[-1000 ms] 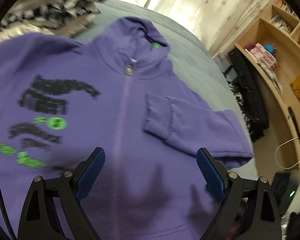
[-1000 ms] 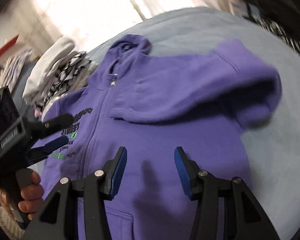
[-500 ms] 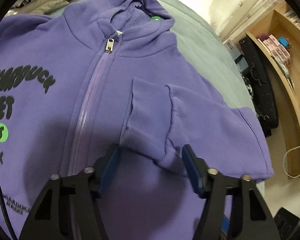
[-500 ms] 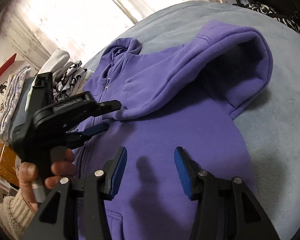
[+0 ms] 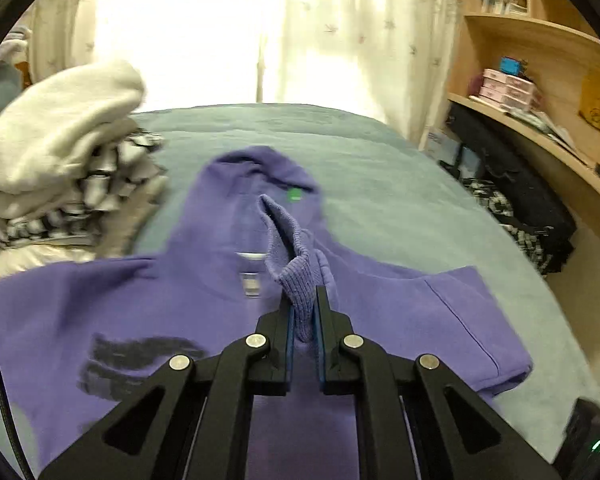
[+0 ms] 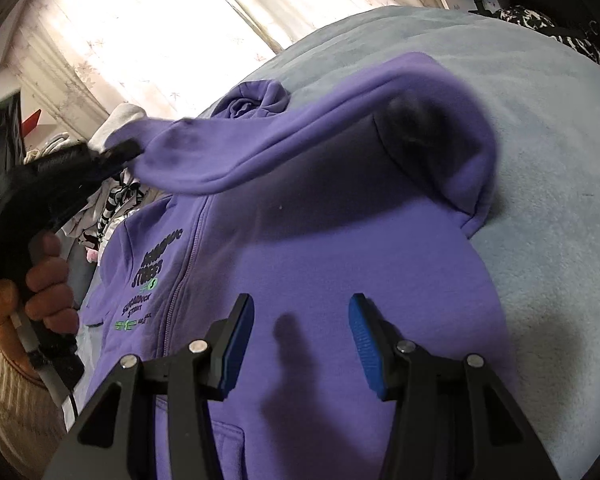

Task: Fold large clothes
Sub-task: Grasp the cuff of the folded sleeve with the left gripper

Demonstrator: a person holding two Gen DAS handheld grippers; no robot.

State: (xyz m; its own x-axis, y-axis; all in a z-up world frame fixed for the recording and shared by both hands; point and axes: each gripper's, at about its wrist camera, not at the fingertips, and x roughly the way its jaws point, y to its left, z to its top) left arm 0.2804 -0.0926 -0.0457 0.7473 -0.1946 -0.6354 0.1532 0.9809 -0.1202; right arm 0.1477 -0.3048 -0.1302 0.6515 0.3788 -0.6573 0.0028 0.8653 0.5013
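A purple zip hoodie (image 5: 380, 304) with black and green print lies front up on the grey-blue bed (image 5: 380, 168), hood toward the curtains. My left gripper (image 5: 304, 312) is shut on the ribbed cuff (image 5: 296, 276) of the right-hand sleeve and holds it lifted above the chest. From the right wrist view that sleeve (image 6: 300, 136) arches up off the hoodie (image 6: 340, 280) to the left gripper (image 6: 120, 152), held by a hand (image 6: 40, 292). My right gripper (image 6: 300, 340) hovers open over the hoodie's lower front with nothing between its fingers.
A pile of white and black-and-white clothes (image 5: 60, 168) sits at the bed's far left by the hood. Wooden shelves (image 5: 540, 80) with boxes and dark bags (image 5: 520, 200) stand along the right side. Curtains (image 5: 260, 32) hang behind the bed.
The left gripper closed on the sleeve cuff and raised it off the hoodie's chest, so the sleeve now arches up. The right gripper stayed open over the lower front.
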